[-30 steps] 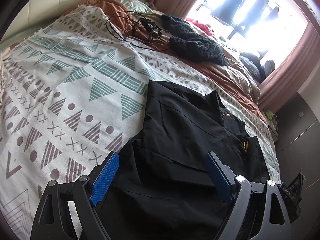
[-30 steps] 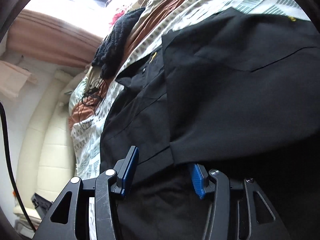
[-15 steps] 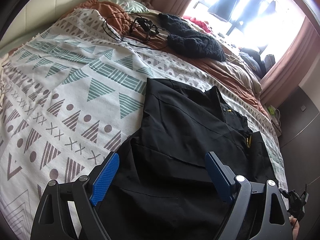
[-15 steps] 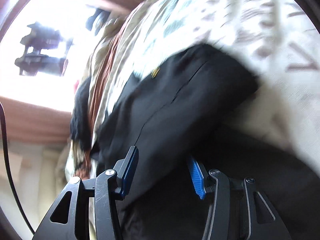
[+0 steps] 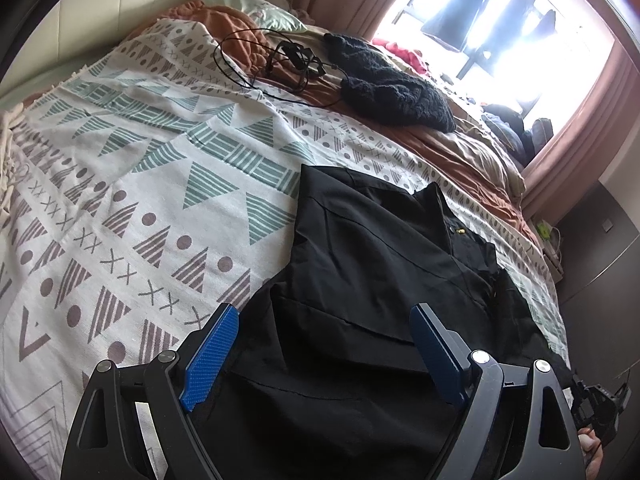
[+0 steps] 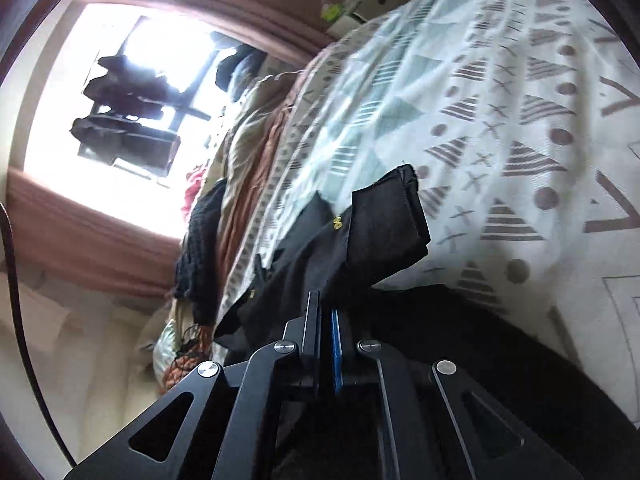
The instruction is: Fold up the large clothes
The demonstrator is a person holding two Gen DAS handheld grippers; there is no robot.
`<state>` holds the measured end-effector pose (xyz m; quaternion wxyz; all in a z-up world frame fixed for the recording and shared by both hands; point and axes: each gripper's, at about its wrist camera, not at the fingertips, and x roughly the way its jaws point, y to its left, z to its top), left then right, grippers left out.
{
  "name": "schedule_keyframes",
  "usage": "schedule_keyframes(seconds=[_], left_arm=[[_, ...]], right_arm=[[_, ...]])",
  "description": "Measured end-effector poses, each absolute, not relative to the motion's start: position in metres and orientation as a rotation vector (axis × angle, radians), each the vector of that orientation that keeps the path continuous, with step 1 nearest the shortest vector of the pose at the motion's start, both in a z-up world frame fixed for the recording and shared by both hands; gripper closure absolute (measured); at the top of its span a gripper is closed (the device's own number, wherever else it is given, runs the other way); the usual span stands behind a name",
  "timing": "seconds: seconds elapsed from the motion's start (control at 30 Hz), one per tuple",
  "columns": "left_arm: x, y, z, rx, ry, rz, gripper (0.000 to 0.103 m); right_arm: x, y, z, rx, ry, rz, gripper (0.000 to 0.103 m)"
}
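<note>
My left wrist view shows the black garment [image 5: 372, 280] spread on the patterned blanket [image 5: 140, 184], with my left gripper [image 5: 324, 352] open wide above its near edge. Only my right wrist view shows my right gripper [image 6: 326, 320], open a second ago, now clamped on the garment's lifted fold.

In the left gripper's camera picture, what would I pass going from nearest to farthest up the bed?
left gripper → black garment → patterned blanket → tangled black cable → pale pillow
</note>
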<state>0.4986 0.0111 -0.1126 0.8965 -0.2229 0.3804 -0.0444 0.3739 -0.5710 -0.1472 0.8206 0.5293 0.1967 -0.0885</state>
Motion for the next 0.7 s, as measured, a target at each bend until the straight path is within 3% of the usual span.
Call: schedule_keyframes(seconds=[0.23,0.7], left_arm=[[0.494,0.029,-0.101,-0.496,0.752,-0.084,0.015],[0.497,0.070,-0.090,-0.558,0.754,-0.060,0.015]], right_arm=[[0.414,-0.485,-0.093,0.928,0.388,0.041,0.098],[0.495,-0.326,-0.066,0.722,0.511,0.272,0.099]])
